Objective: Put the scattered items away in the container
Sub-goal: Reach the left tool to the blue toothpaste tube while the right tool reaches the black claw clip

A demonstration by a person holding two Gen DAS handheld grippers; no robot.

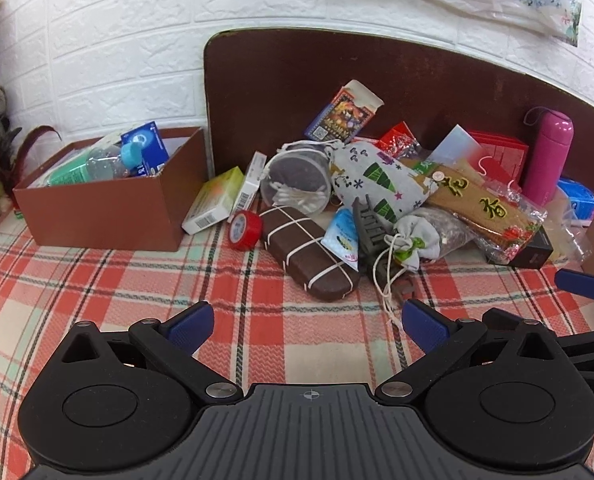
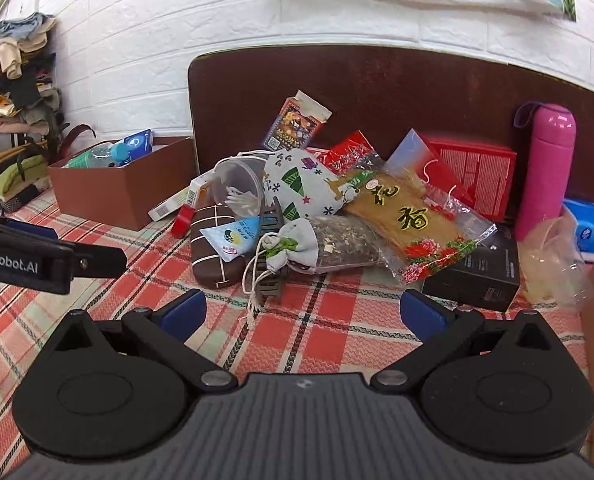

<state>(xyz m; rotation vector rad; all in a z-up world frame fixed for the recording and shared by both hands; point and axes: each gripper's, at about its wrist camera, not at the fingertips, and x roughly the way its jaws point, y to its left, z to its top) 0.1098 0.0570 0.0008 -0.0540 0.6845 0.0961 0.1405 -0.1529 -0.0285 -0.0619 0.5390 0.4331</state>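
A brown cardboard box [image 1: 109,216] [image 2: 125,196] stands at the left and holds a water bottle [image 1: 97,166] and a blue packet [image 1: 147,148]. To its right lies a pile: a brown glasses case [image 1: 307,250] [image 2: 215,244], red tape roll [image 1: 244,230], cotton-swab tub [image 1: 297,184], printed cloth pouch [image 1: 373,180] [image 2: 301,184], black hair claw [image 1: 371,228] [image 2: 271,276], small drawstring pouch [image 1: 411,240] [image 2: 293,246], yellow snack pack [image 1: 485,204] [image 2: 409,216]. My left gripper [image 1: 309,326] is open and empty in front of the pile. My right gripper [image 2: 303,314] is open and empty, also short of it.
A pink flask [image 1: 547,156] [image 2: 545,168] stands at the right by red boxes [image 2: 477,172], a black box [image 2: 481,272] and a blue tissue pack [image 2: 593,228]. A brown headboard [image 1: 377,72] backs the pile. The plaid cloth [image 1: 97,300] covers the surface. Folded clothes [image 2: 13,120] are stacked far left.
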